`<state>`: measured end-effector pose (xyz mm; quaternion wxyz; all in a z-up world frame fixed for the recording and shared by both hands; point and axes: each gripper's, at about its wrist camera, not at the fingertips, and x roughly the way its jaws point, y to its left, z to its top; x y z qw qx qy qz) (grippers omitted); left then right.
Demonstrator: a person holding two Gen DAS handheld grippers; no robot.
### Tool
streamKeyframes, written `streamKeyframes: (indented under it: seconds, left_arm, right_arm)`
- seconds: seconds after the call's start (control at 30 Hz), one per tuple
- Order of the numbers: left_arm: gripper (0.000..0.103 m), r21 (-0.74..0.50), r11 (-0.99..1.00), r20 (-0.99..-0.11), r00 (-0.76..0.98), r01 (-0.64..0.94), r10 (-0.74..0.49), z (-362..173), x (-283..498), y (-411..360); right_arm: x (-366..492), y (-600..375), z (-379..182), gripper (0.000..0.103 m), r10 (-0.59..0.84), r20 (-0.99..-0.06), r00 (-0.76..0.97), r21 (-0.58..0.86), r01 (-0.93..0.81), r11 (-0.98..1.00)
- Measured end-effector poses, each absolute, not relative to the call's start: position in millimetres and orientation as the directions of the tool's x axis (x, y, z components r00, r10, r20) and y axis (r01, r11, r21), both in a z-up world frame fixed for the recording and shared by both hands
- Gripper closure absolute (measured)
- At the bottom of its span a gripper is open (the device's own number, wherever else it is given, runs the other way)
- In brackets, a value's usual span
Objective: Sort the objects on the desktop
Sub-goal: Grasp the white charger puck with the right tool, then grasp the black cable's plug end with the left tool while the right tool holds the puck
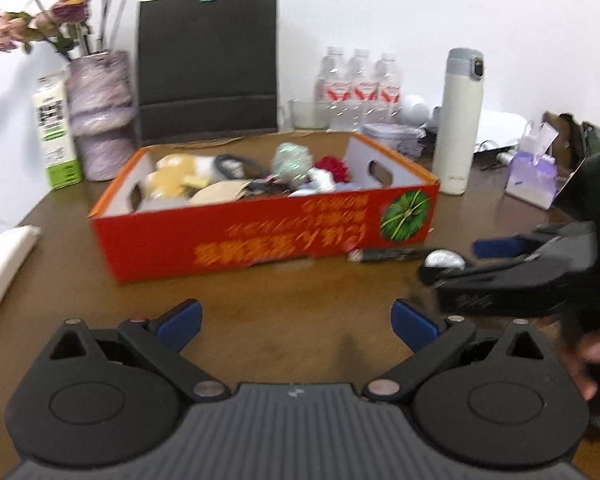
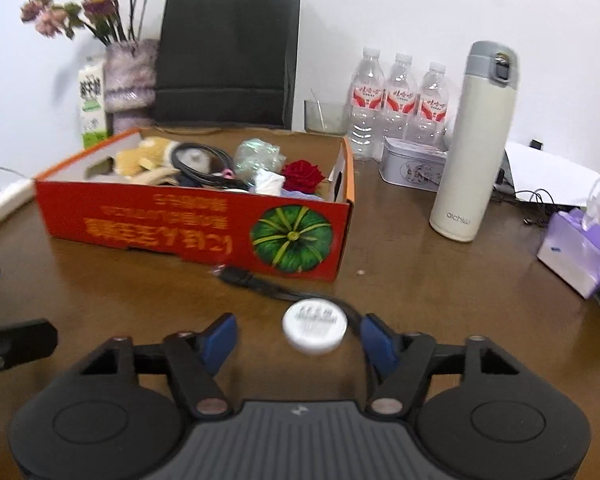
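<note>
Red cardboard box (image 2: pixel 196 224) on the brown table (image 2: pixel 440 280), its long side facing the cameras. Just before its pumpkin-printed corner lies a black cable (image 2: pixel 256 280), running obliquely from the box toward a white round jar (image 2: pixel 315 326). The jar sits between the right gripper's (image 2: pixel 300 340) spread, non-touching pads. Left gripper (image 1: pixel 296 322): open, empty.

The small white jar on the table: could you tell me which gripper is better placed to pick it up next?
Right. The white jar lies between the open right gripper fingers; the left gripper faces bare table.
</note>
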<state>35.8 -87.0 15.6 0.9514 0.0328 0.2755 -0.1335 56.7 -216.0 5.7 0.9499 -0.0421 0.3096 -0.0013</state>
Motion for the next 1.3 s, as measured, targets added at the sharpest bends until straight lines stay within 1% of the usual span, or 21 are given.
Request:
streamKeyframes:
  seconds: [0.07, 0.1, 0.13, 0.17, 0.23, 0.37, 0.4, 0.47, 0.57, 0.6, 0.67, 0.7, 0.73, 0.77, 0.83, 0.87, 0.93, 1.0, 1.03, 1.17, 1.3]
  left_arm:
    - [0.0, -0.035, 0.959, -0.534, 0.806, 0.281, -0.256, 17.0, 44.9, -92.0]
    - [0.0, -0.042, 0.956, -0.532, 0.804, 0.289, -0.267, 16.8, 48.2, -96.2]
    - [0.0, -0.041, 0.954, -0.532, 0.802, 0.296, -0.272, 16.7, 51.1, -100.1]
    - [0.0, -0.036, 0.953, -0.53, 0.803, 0.3, -0.273, 16.2, 52.7, -103.2]
    - [0.003, -0.043, 0.956, -0.526, 0.807, 0.291, -0.269, 16.1, 55.1, -104.1]
    - [0.004, -0.1, 0.961, -0.541, 0.797, 0.257, -0.269, 20.1, 59.6, -92.2]
    - [0.005, -0.11, 0.96, -0.541, 0.795, 0.257, -0.274, 21.0, 60.0, -91.3]
    - [0.006, -0.113, 0.955, -0.546, 0.786, 0.275, -0.291, 22.0, 62.9, -98.7]
    - [0.008, -0.103, 0.93, -0.566, 0.749, 0.351, -0.346, 16.3, 75.4, -129.6]
    - [0.013, -0.089, 0.917, -0.557, 0.743, 0.39, -0.37, 12.8, 80.2, -143.6]
    - [0.019, -0.039, 0.878, -0.549, 0.724, 0.478, -0.418, 6.4, 90.1, -168.8]
    - [0.029, -0.021, 0.856, -0.555, 0.707, 0.516, -0.439, 3.1, 96.5, -180.0]
    - [0.035, -0.004, 0.841, -0.57, 0.69, 0.54, -0.446, -0.3, 104.2, -191.0]
    - [0.043, 0.011, 0.837, -0.592, 0.678, 0.548, -0.436, -3.1, 112.1, -199.2]
    - [0.049, 0.062, 0.832, -0.625, 0.671, 0.551, -0.399, -8.5, 123.6, -210.4]
    - [0.056, 0.083, 0.834, -0.636, 0.674, 0.545, -0.377, -11.7, 126.2, -211.8]
    - [0.066, 0.098, 0.851, -0.625, 0.698, 0.515, -0.35, -14.8, 123.6, -206.4]
    - [0.091, 0.092, 0.879, -0.623, 0.716, 0.467, -0.315, -14.6, 116.5, -197.5]
    - [0.101, 0.095, 0.888, -0.629, 0.718, 0.449, -0.296, -14.8, 112.0, -193.5]
    - [0.102, 0.096, 0.896, -0.637, 0.718, 0.434, -0.279, -14.2, 83.6, -170.7]
    - [0.102, -0.009, 0.909, -0.623, 0.708, 0.417, -0.331, -14.4, 38.1, -132.0]
  right_arm:
    - [66.4, -219.7, -1.8, 0.038, -0.03, -0.604, 0.797, -0.074, -0.018, 0.997]
    - [67.3, -223.9, -2.5, 0.041, 0.004, -0.605, 0.796, -0.036, -0.032, 0.999]
    - [66.9, -227.8, -2.4, 0.059, 0.049, -0.609, 0.792, 0.005, -0.057, 0.998]
    - [66.0, -230.5, -2.2, 0.064, 0.096, -0.608, 0.788, 0.044, -0.086, 0.995]
    - [63.0, -225.6, -2.5, 0.065, 0.152, -0.611, 0.777, 0.048, -0.156, 0.987]
    - [45.3, -212.8, 0.1, 0.065, 0.253, -0.612, 0.749, 0.057, -0.277, 0.959]
    - [37.8, -212.9, 2.9, 0.065, 0.244, -0.608, 0.755, 0.06, -0.264, 0.963]
    - [21.1, -221.1, 10.5, 0.065, 0.169, -0.57, 0.804, 0.022, -0.19, 0.981]
    - [9.8, -248.9, 20.3, 0.065, 0.05, -0.534, 0.844, 0.018, -0.047, 0.999]
    - [9.6, -259.4, 21.8, 0.065, 0.017, -0.535, 0.845, 0.021, -0.007, 1.0]
    - [10.0, -277.6, 22.1, 0.065, -0.03, -0.546, 0.837, 0.033, 0.057, 0.998]
    - [8.1, -285.3, 21.5, 0.065, -0.042, -0.551, 0.833, 0.044, 0.079, 0.996]
    - [7.5, -292.9, 19.9, 0.065, -0.043, -0.553, 0.832, 0.056, 0.089, 0.994]
    - [3.9, -296.6, 19.2, 0.065, -0.041, -0.554, 0.831, 0.066, 0.093, 0.993]
    - [-4.7, -301.5, 16.0, 0.065, -0.033, -0.55, 0.834, 0.076, 0.089, 0.993]
    - [-7.8, -303.8, 14.5, 0.065, -0.028, -0.55, 0.835, 0.083, 0.088, 0.993]
    - [-12.7, -305.5, 11.2, 0.065, -0.009, -0.556, 0.831, 0.104, 0.081, 0.991]
    - [-14.0, -303.6, 9.9, 0.065, 0.002, -0.565, 0.825, 0.111, 0.073, 0.991]
    - [-15.9, -301.3, 9.1, 0.065, 0.005, -0.566, 0.824, 0.109, 0.069, 0.992]
    - [-16.6, -290.0, 8.5, 0.065, 0.04, -0.572, 0.82, 0.122, 0.036, 0.992]
    - [-20.3, -276.4, 7.9, 0.065, 0.075, -0.571, 0.818, 0.115, -0.011, 0.993]
